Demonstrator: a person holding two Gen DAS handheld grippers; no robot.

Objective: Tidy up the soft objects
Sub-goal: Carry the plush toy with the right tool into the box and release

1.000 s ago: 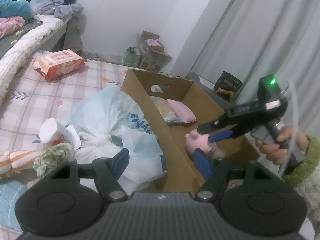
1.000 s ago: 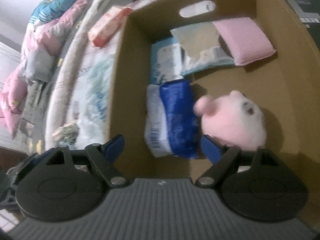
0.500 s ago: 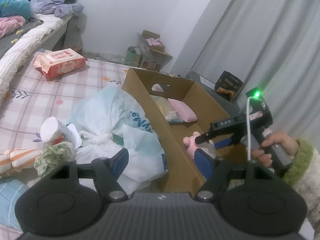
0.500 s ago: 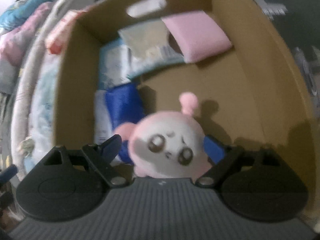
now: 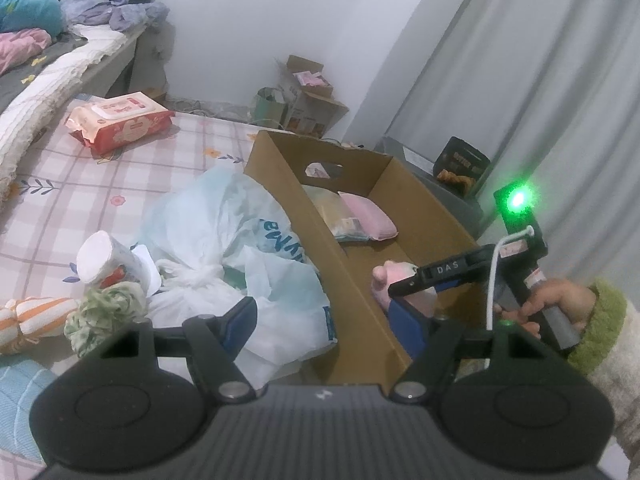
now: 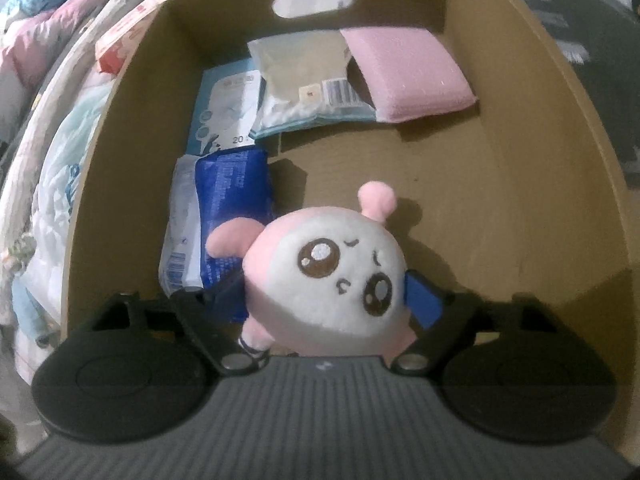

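A pink and white plush toy (image 6: 328, 276) lies in the near end of an open cardboard box (image 6: 560, 184). My right gripper (image 6: 326, 296) is inside the box with its blue pads on both sides of the plush, closed against it. The plush (image 5: 390, 276) and the right gripper (image 5: 412, 288) also show in the left wrist view. The box holds a pink sponge (image 6: 404, 72), a wipes pack (image 6: 296, 80) and a blue packet (image 6: 232, 216). My left gripper (image 5: 324, 320) is open and empty, hovering over a white plastic bag (image 5: 224, 240) and the box's near corner.
On the checked bedsheet (image 5: 80, 200) lie a red wipes pack (image 5: 120, 124), a white tub (image 5: 104, 258), an orange striped roll (image 5: 24, 318) and a green cloth ball (image 5: 108, 308). Bedding is piled at the far left. Grey curtains hang at the right.
My right gripper dropped lower into the box and closed its pads onto the plush, which turned face-up between them. My left gripper stayed nearly still.
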